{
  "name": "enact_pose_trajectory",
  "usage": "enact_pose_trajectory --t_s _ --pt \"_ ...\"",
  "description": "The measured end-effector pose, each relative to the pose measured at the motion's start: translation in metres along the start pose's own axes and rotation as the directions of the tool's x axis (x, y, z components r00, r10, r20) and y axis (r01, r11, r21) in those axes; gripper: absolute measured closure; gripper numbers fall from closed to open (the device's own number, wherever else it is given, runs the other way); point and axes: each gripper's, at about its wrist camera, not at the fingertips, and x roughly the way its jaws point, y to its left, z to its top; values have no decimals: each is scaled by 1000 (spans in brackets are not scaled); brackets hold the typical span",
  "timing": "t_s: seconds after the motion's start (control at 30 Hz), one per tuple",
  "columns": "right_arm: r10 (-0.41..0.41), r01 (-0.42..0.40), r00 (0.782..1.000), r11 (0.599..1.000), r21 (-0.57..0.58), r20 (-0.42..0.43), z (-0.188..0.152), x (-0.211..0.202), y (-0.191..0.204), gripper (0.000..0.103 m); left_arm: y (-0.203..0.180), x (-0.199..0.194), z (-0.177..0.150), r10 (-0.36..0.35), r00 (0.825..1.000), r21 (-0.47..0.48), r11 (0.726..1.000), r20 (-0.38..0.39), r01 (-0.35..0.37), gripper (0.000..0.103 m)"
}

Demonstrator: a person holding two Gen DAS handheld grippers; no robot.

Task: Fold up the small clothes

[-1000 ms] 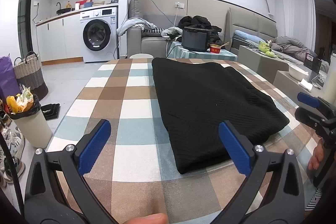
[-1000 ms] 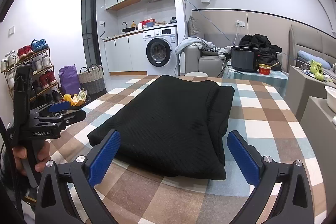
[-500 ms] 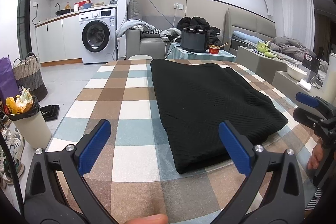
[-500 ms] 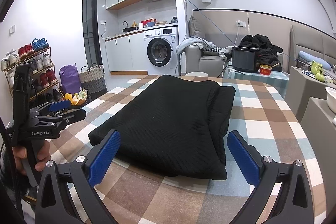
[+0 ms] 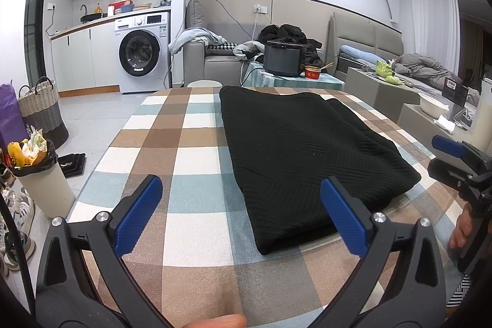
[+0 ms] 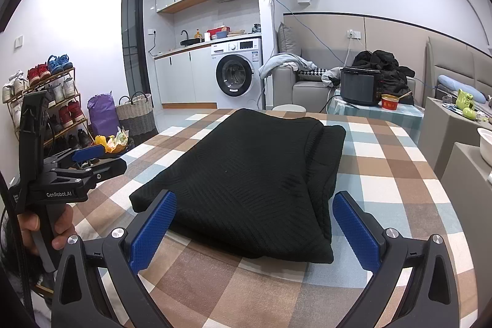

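Observation:
A black knitted garment (image 5: 301,149) lies folded in a long rectangle on the checked tablecloth (image 5: 190,143); it also shows in the right wrist view (image 6: 255,174). My left gripper (image 5: 243,217) is open and empty, held above the table just short of the garment's near left corner. My right gripper (image 6: 255,229) is open and empty, held over the garment's near edge. Each gripper shows in the other's view, the right one (image 5: 458,162) at the table's right edge, the left one (image 6: 80,168) at its left edge.
A bin with rubbish (image 5: 33,171) and a woven basket (image 5: 40,109) stand on the floor to the left. A shoe rack (image 6: 46,106) is further left. Beyond the table are a side table with a black cooker (image 5: 283,57), a sofa and a washing machine (image 5: 141,51).
Both grippers stay open and hold almost still; the views shift only slightly. The garment has not moved.

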Motion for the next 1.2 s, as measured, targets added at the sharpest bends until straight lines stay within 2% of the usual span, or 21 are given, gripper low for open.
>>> enact_pose_trajectory --t_s 1.2 --pt "3 -3 1000 1000 -3 -2 -1 0 -1 0 -5 -2 0 -1 1000 3 1000 5 1 1"
